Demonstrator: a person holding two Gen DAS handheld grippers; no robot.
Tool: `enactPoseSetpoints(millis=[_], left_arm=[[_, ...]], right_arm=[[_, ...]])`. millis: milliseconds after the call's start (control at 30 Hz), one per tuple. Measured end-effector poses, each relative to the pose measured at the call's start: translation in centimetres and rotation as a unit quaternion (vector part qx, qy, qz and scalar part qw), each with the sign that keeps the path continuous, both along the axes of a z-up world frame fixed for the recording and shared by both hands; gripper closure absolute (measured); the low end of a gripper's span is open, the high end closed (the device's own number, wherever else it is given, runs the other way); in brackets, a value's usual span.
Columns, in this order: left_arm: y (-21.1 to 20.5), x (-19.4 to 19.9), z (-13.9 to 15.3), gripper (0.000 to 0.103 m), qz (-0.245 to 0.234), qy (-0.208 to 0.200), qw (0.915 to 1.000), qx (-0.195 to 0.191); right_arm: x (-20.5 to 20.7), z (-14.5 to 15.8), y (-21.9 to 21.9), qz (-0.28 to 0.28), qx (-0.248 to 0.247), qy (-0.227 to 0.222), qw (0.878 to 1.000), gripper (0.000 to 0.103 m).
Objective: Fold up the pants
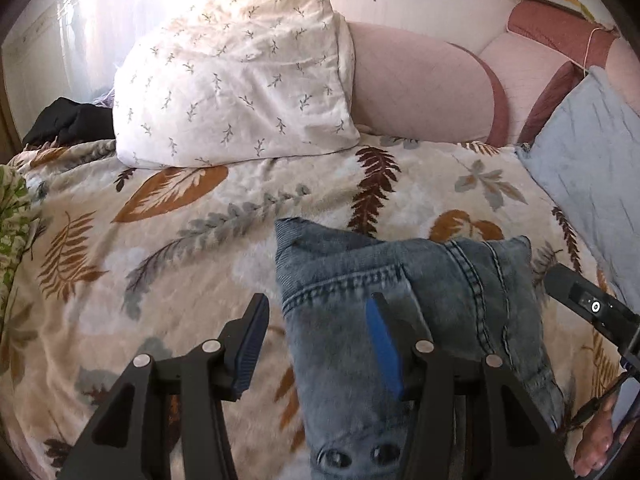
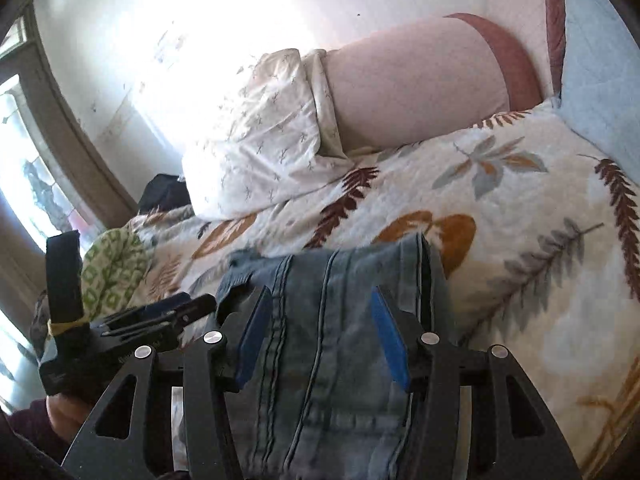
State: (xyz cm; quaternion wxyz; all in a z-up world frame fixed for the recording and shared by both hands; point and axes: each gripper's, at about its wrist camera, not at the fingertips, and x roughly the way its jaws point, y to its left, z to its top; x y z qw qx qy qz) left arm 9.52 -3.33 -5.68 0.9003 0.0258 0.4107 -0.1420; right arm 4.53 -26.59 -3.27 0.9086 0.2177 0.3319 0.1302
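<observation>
Nearest my left lens are the left gripper's own black fingers with their blue pads, standing about half open. The right-hand pad lies over the denim of the pants, while the left-hand pad hangs over bare blanket, just off the denim's edge. I see cloth under the gap but nothing pinched between the pads, so I read this gripper as released.

In my right lens the right gripper is likewise about half open, pads apart, with the pants running under and between the fingers. The pads do not press together on the fabric; this one is released as well. Whether either pad brushes the denim I cannot tell.

The pants lie as a folded bundle of faded blue jeans on the leaf-printed blanket, near the front edge of the bed, with seams and stitching running along the top. In the left view the right gripper shows at the right edge beside the bundle, with a hand below it. In the right view the left gripper shows at the left, just beside the denim, with a hand under it.

Farther back a white pillow with small sprigs leans against a pink headboard. A pale blue cushion sits at the right. A green patterned cloth lies at the left edge of the bed, and a dark garment lies beyond the pillow.
</observation>
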Motion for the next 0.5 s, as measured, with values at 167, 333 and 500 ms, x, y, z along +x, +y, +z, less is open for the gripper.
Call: enactPoseSetpoints(millis=[167, 333, 500], left_arm=[[-1.5, 1.2, -0.8, 0.05, -0.001, -0.013, 0.9994, 0.033], [-2.6, 1.8, -2.3, 0.049, -0.004, -0.018, 0.9973, 0.071], [-3.1, 2.1, -3.5, 0.041, 0.0, -0.027, 0.9946, 0.1]], right_arm=[[2.1, -0.9, 0.4, 0.004, -0.007, 0.008, 1.0, 0.052], [4.1, -3.7, 0.2, 0.001, 0.02, 0.068, 0.997, 0.052], [5.0, -6.2, -0.5, -0.004, 0.055, 0.11, 0.992, 0.046]])
